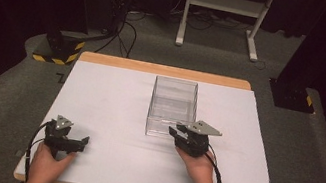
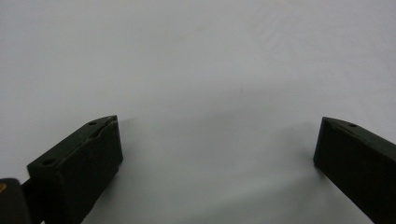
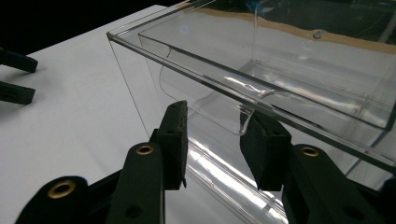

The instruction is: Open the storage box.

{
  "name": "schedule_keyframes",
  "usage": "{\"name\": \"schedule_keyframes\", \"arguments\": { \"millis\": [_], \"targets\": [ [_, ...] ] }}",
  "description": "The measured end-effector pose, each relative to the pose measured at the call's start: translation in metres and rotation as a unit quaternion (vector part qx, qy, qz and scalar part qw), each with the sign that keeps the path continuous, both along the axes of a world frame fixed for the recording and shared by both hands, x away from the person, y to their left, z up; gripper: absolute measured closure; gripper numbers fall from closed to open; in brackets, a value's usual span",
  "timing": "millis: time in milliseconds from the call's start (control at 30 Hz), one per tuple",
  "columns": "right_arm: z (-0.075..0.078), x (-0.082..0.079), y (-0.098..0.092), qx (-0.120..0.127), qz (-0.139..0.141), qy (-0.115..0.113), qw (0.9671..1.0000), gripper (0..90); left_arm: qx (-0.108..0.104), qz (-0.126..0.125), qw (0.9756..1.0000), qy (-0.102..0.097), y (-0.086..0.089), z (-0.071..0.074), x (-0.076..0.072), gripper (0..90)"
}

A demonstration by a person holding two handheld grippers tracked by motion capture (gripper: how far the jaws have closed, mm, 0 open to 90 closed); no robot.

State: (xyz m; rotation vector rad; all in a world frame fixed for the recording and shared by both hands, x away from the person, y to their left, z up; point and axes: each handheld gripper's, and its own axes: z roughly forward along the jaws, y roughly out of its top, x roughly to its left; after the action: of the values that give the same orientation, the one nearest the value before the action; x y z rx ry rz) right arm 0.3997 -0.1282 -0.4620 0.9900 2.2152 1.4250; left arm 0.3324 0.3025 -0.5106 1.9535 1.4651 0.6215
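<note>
A clear plastic box (image 1: 173, 104) with no lid stands on the middle of the white table (image 1: 108, 102). My right gripper (image 1: 176, 131) is at the box's near right corner. In the right gripper view the right gripper (image 3: 217, 140) is open, its black fingers (image 3: 173, 137) flanking the scooped cut-out in the near wall of the clear box (image 3: 280, 70); whether they touch the wall I cannot tell. My left gripper (image 1: 84, 142) rests near the table's front left. It (image 2: 217, 140) is wide open over bare white table.
The left gripper's jaws show at the left edge of the right gripper view. Beyond the table stand a white frame stand (image 1: 223, 11), a dark post base (image 1: 291, 94) and cables on grey carpet. A wooden edge (image 1: 164, 70) borders the table's far side.
</note>
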Motion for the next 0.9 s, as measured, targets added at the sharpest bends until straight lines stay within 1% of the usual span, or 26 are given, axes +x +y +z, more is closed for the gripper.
{"name": "schedule_keyframes", "arguments": {
  "millis": [200, 300, 400, 633, 800, 900],
  "targets": [
    [-0.001, 0.001, 0.0, -0.003, 0.005, -0.003, 1.0, 64.5, 0.0, 0.001, 1.0, -0.001, 0.0, 0.0, 0.0, 1.1],
    [-0.002, 0.002, -0.001, 0.0, 0.007, -0.004, 1.0, 66.1, -0.001, 0.001, 1.0, 0.0, 0.0, 0.0, 0.0, 1.1],
    [-0.002, 0.004, -0.003, 0.009, 0.013, -0.002, 0.9999, 67.5, -0.001, 0.001, 1.0, -0.001, 0.0, 0.0, 0.0, 1.1],
    [-0.004, 0.006, -0.005, 0.013, 0.023, -0.001, 0.9996, 68.5, -0.001, 0.001, 1.0, 0.0, 0.0, 0.0, 0.0, 1.1],
    [-0.005, 0.008, -0.009, 0.023, 0.035, 0.006, 0.9991, 72.4, -0.001, 0.001, 1.0, 0.0, 0.0, 0.0, 0.0, 1.1],
    [-0.005, 0.008, -0.011, 0.026, 0.039, 0.006, 0.9989, 73.3, 0.0, 0.001, 1.0, -0.001, 0.0, 0.0, 0.0, 1.1]
  ]
}}
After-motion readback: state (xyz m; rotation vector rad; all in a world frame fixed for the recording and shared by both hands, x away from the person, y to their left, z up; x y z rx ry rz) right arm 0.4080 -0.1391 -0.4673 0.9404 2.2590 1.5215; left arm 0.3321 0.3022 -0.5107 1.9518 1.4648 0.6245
